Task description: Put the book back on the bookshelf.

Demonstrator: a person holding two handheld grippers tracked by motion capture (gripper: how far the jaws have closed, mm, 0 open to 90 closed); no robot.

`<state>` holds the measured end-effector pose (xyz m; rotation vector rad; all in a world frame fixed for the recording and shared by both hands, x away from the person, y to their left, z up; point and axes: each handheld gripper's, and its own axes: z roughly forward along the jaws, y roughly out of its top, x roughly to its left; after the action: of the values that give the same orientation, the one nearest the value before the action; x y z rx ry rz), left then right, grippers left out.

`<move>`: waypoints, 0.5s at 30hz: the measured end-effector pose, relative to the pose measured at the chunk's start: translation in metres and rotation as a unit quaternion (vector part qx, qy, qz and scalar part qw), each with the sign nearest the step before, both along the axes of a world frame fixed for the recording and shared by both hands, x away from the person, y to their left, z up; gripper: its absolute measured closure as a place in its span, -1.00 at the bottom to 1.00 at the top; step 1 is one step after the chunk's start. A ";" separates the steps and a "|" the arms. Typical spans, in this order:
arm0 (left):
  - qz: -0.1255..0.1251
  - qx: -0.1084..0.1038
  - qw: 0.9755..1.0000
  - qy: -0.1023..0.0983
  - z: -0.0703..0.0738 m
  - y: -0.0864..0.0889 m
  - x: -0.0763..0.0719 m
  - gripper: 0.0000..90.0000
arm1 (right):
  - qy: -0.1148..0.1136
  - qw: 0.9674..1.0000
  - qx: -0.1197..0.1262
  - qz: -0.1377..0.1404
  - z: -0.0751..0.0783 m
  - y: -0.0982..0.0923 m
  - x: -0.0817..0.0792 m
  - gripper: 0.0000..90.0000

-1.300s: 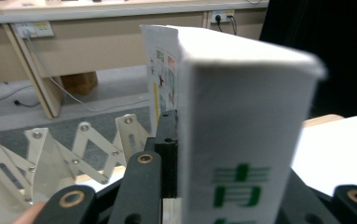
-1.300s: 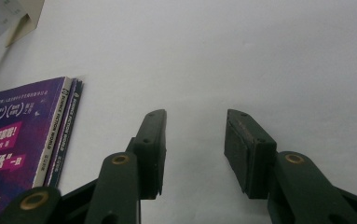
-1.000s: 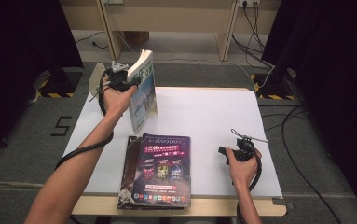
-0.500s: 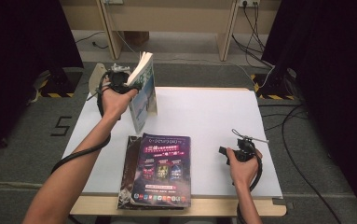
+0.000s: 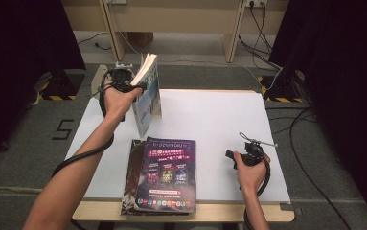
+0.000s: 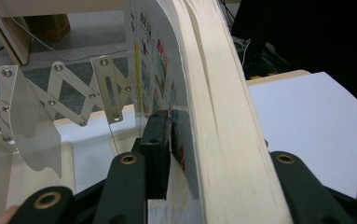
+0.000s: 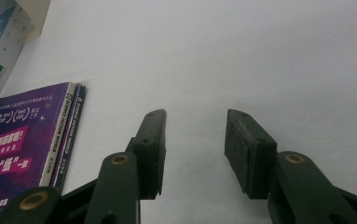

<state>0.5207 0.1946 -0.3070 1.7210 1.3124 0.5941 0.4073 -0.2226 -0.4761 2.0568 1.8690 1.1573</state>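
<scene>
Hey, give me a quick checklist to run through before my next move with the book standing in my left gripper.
1. Book between the left gripper jaws: ok; they have just been opening.
2. Pads pressing on the book: cannot tell.
3. Book's lower edge resting on the table: cannot tell.
4. Right gripper open and empty: ok.
5. Bare table beside the magazine stack: ok.

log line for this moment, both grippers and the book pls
left gripper: jaws just been opening, light-blue book between them, standing on table | right gripper: open, empty, over table | purple magazines: stacked flat
</scene>
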 end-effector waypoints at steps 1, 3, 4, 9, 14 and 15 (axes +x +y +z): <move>0.001 -0.002 1.000 -0.002 -0.001 0.001 -0.001 0.39 | 0.000 1.000 0.000 0.000 0.000 0.000 0.000 0.30; 0.001 -0.002 1.000 -0.004 -0.003 0.001 -0.003 0.39 | -0.005 1.000 0.000 0.002 0.000 -0.001 0.000 0.30; 0.003 -0.006 1.000 -0.006 -0.005 0.002 -0.004 0.39 | 0.000 1.000 0.005 -0.003 0.001 0.000 -0.001 0.30; 0.007 -0.003 1.000 -0.005 -0.007 0.003 -0.006 0.37 | 0.000 1.000 0.003 -0.001 -0.001 -0.002 -0.001 0.30; 0.018 0.017 1.000 0.014 -0.006 -0.002 -0.001 0.43 | 0.003 1.000 0.004 0.000 0.000 -0.001 -0.001 0.30; 0.019 0.021 0.999 0.017 -0.006 -0.003 -0.001 0.47 | 0.003 1.000 0.005 0.000 0.000 -0.001 -0.001 0.30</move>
<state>0.5201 0.1911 -0.3127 1.7507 1.3681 0.6196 0.4060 -0.2236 -0.4764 2.0679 1.8701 1.1640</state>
